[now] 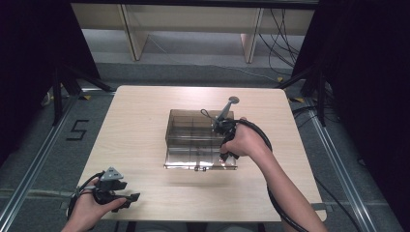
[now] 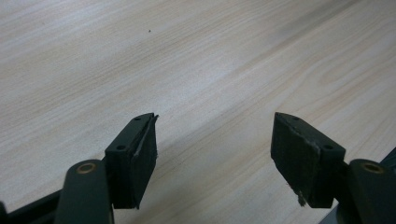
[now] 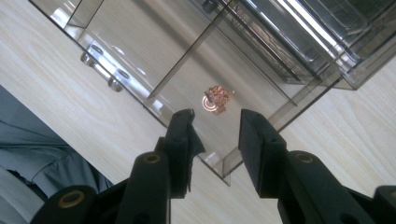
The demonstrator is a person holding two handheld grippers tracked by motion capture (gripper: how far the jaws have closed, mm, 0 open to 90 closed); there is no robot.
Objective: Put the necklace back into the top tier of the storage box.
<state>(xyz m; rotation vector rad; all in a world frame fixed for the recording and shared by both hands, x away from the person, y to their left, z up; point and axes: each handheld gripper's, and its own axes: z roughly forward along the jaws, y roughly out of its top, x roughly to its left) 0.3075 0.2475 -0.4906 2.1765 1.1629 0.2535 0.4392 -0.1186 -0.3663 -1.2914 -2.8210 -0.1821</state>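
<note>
Hovering over the clear plastic compartment box [image 1: 193, 140], the right gripper [image 1: 227, 140] points down into its near right part, with the person's right hand [image 1: 246, 142] wrapped round the gripper body and its cable [image 1: 270, 193] looping back along the forearm. In the right gripper view the gripper [image 3: 217, 135] has its jaws parted with nothing between the pads; they stand above a compartment at the box's corner. On the floor of that compartment lies a small cluster of copper-coloured metal parts [image 3: 217, 99], one of them ring-shaped; the finer make-up of the cluster is too small to tell. The cluster sits apart from the jaw tips, untouched, near the middle of its compartment, with thin clear dividers [image 3: 187, 60] running on either side. The box itself sits at the centre of the light wood table [image 1: 140, 111], slightly toward the right edge, its hinged lid [image 1: 200, 166] folded flat toward the near edge. The left gripper [image 1: 126, 199] rests low at the near left corner of the table, held in the left hand [image 1: 89, 210]. In the left gripper view the gripper [image 2: 214, 140] has its jaws wide apart over bare wood grain, gripping nothing.
</note>
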